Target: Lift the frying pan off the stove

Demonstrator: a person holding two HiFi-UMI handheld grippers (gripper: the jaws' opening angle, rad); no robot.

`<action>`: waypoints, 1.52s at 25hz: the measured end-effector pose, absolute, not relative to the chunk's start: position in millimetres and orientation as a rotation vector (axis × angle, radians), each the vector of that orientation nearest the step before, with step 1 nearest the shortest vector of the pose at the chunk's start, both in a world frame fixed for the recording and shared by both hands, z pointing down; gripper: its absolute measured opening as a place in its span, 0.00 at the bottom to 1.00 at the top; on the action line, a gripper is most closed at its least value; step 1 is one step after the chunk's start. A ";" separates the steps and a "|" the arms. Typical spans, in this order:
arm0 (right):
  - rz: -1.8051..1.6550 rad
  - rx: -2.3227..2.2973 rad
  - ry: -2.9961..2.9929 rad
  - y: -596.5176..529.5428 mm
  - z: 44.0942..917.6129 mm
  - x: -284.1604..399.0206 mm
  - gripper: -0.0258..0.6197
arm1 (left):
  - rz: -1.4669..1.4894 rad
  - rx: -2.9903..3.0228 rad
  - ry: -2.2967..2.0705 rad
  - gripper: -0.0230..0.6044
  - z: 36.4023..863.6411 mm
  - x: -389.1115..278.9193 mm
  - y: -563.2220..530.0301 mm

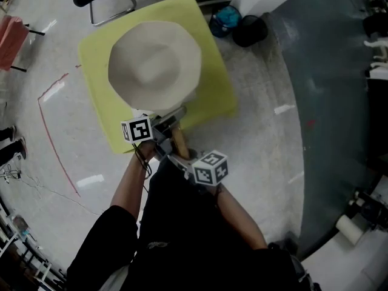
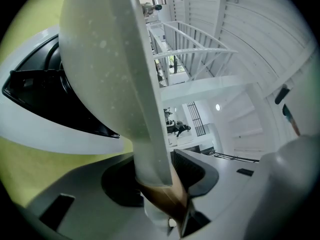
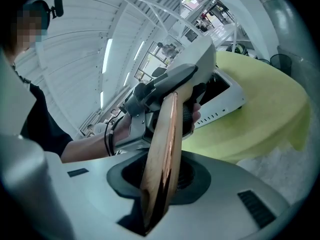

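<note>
L gripper (image 2: 157,181) & R gripper (image 3: 160,179) both squeeze pan's (image 1: 154,65) wood handle (image 3: 162,149), mid frame; pan over yellow table (image 1: 100,105).

— Underneath everything?
— A table (image 1: 100,71) draped in a yellow-green cloth (image 3: 260,114), hem hanging over the edge, standing on a pale speckled floor (image 1: 260,144).
— And directly on the cloth?
— One white stove (image 2: 35,131) with a black top and vent slots along its side (largely hidden in the head view), sitting flat, touching the cloth.
</note>
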State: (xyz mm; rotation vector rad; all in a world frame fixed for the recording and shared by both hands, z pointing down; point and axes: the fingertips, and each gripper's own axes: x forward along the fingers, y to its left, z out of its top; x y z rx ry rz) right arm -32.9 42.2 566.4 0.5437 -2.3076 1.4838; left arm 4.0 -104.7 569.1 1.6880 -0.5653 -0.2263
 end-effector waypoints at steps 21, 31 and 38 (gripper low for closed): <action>1.373 0.501 -2.410 67.6 496.1 -12.4 0.20 | -0.254 1.798 -0.595 0.38 486.7 26.0 -80.8; 1.325 0.474 -2.469 93.7 472.0 14.1 0.20 | -0.285 1.785 -0.623 0.38 464.6 48.3 -51.6; 1.288 0.451 -2.488 125.3 450.3 36.4 0.21 | -0.296 1.794 -0.621 0.38 444.4 70.2 -20.5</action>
